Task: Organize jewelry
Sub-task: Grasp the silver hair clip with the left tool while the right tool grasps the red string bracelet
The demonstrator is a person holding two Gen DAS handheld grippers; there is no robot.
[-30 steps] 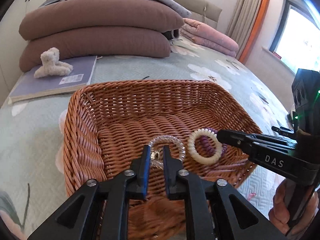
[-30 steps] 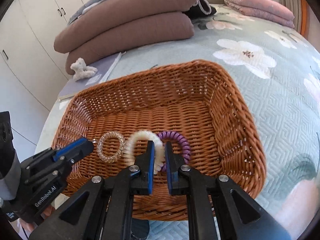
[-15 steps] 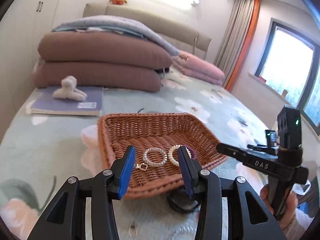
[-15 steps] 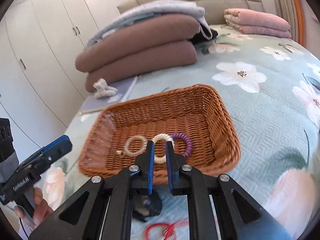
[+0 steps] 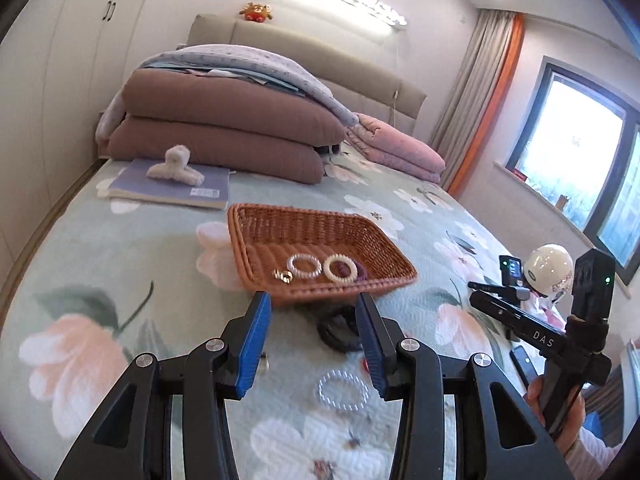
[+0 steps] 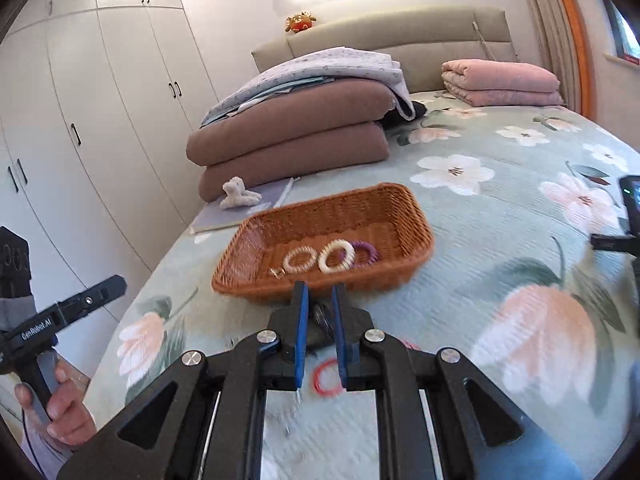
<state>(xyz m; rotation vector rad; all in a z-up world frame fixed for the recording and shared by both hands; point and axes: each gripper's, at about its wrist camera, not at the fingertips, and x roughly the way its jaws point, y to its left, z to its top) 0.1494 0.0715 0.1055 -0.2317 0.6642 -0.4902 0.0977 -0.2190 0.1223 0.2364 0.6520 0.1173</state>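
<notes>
A brown wicker basket (image 5: pixel 260 236) (image 6: pixel 416 216) sits on the floral bedspread. In it lie a clear bead bracelet with a gold charm (image 5: pixel 304 266) (image 6: pixel 299 259), a cream coil ring (image 5: pixel 340 269) (image 6: pixel 337 256) and a purple coil ring (image 5: pixel 362 270) (image 6: pixel 365 251). On the bed in front of the basket lie a black coil (image 5: pixel 336 330) (image 6: pixel 320 318), a pearl bracelet (image 5: pixel 343 390) and a red ring (image 6: pixel 326 376). My left gripper (image 5: pixel 314 304) is open and empty, above the bed short of the basket. My right gripper (image 6: pixel 318 294) is nearly closed and empty, over the black coil.
Folded brown quilts (image 5: pixel 224 136), a pink quilt (image 6: pixel 500 84), and a notebook (image 5: pixel 176 190) with a fluffy white clip (image 5: pixel 174 168) lie at the bed's far end. A white helmet (image 5: pixel 548 268) and a phone on a stand (image 5: pixel 510 272) are at the right. Wardrobes (image 6: pixel 80 120) stand left.
Both grippers have pulled back and up out of the basket. My left gripper opened and left the clear bracelet in the basket. My right gripper opened slightly.
</notes>
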